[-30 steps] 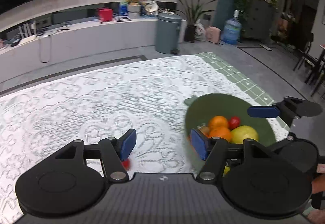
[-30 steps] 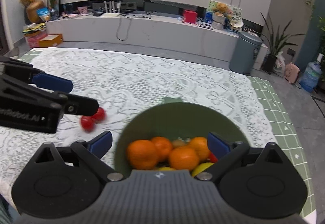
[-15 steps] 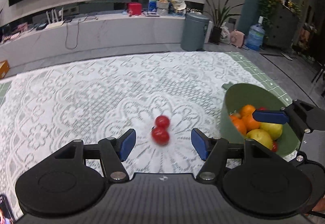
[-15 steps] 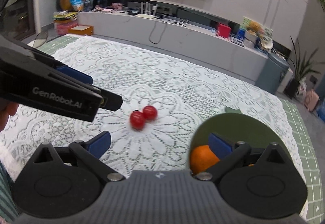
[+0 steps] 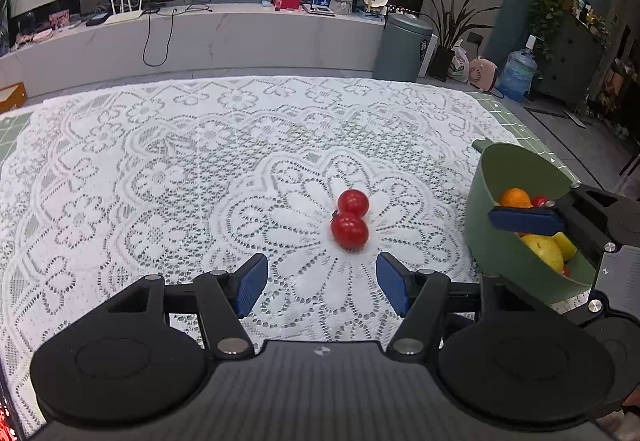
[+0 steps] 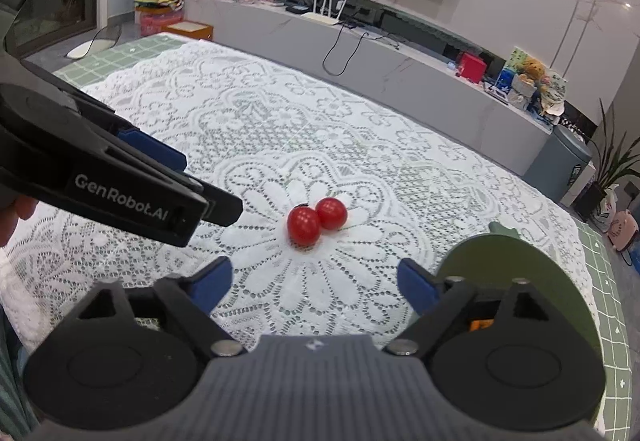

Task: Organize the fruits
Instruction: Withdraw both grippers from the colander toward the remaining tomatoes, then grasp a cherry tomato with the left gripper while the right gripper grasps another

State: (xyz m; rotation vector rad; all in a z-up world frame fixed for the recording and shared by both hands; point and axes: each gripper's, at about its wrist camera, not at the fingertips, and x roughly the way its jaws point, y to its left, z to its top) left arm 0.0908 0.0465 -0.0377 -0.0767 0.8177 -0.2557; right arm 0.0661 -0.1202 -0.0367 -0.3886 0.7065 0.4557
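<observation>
— Both grippers, the left gripper (image 5: 322, 283) and the right gripper (image 6: 316, 287), were wide open and held nothing. They had swung away from the green bowl (image 5: 486, 201).

— Toward the two tomatoes (image 5: 349, 219) on the lace cloth (image 5: 160, 169), touching each other. Those probably went in the bowl next.

Two red tomatoes (image 5: 349, 220) lie touching each other on my lace-covered worktop (image 5: 168, 177), round and glossy, the nearer one showing a dark stem scar. To their right stands my green bowl (image 5: 486, 213), holding an orange (image 5: 515, 197), a yellow fruit (image 5: 545, 251) and small red fruits. The tomatoes lie well apart from the bowl.
</observation>
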